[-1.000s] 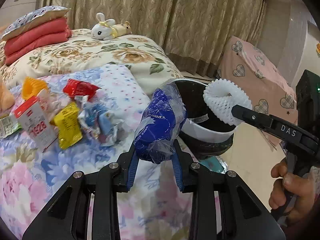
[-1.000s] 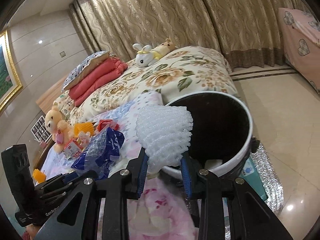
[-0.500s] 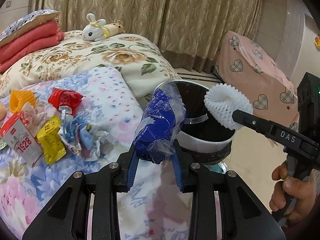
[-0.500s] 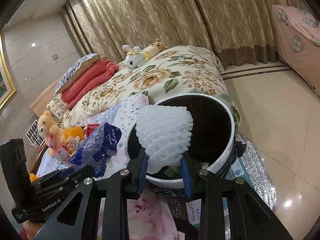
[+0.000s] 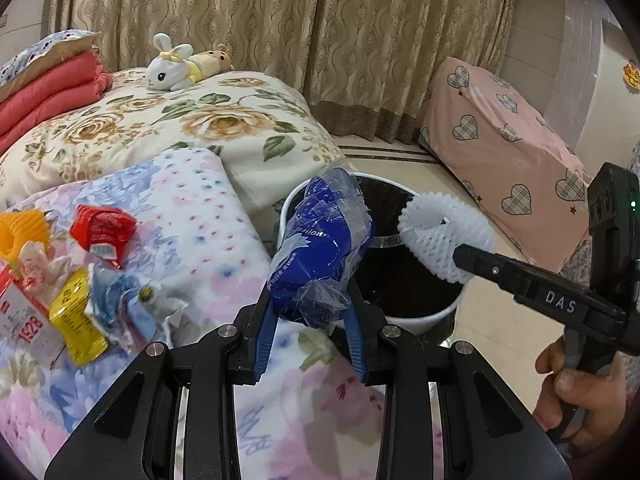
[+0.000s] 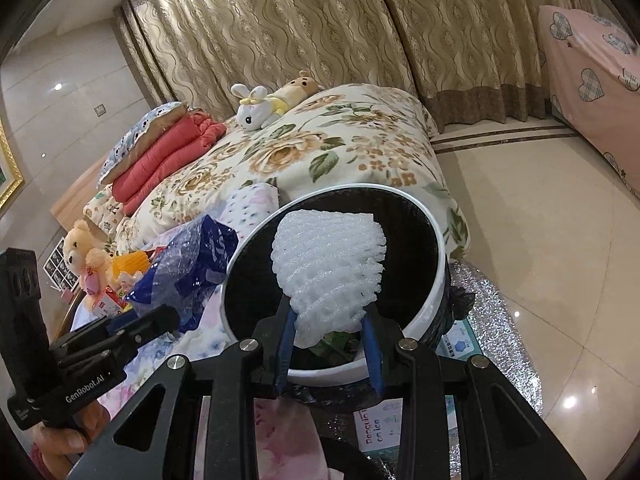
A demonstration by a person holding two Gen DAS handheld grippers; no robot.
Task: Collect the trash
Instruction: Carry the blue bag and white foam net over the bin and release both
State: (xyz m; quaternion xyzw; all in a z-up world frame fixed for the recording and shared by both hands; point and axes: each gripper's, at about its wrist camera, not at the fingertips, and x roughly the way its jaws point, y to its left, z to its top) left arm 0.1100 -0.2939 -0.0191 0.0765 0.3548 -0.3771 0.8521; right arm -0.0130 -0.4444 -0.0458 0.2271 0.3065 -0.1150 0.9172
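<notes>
1. Gripping a crinkly blue plastic bag (image 5: 320, 252), the left gripper (image 5: 312, 344) hovers beside the bin (image 5: 436, 316).
2. Right gripper (image 6: 330, 344) clamps a white foam net (image 6: 328, 264) above the bin's dark liner.
3. Only the left view shows the wrappers (image 5: 80, 280) on the bed (image 5: 192, 216).

The left wrist view looks forward along its own fingers from low over the flowered bedspread (image 5: 192, 216), close up, facing the curtains (image 5: 280, 20) and the white-rimmed bin (image 5: 420, 318) just ahead. The right wrist view sits nearer the bin (image 6: 434, 280) and above it, tilted down into its dark inside — floor to its right, bed to its left. Both share the bin, the plush rabbit (image 5: 170, 66) (image 6: 256, 112) and the curtains — and each catches the other gripper from the side.
</notes>
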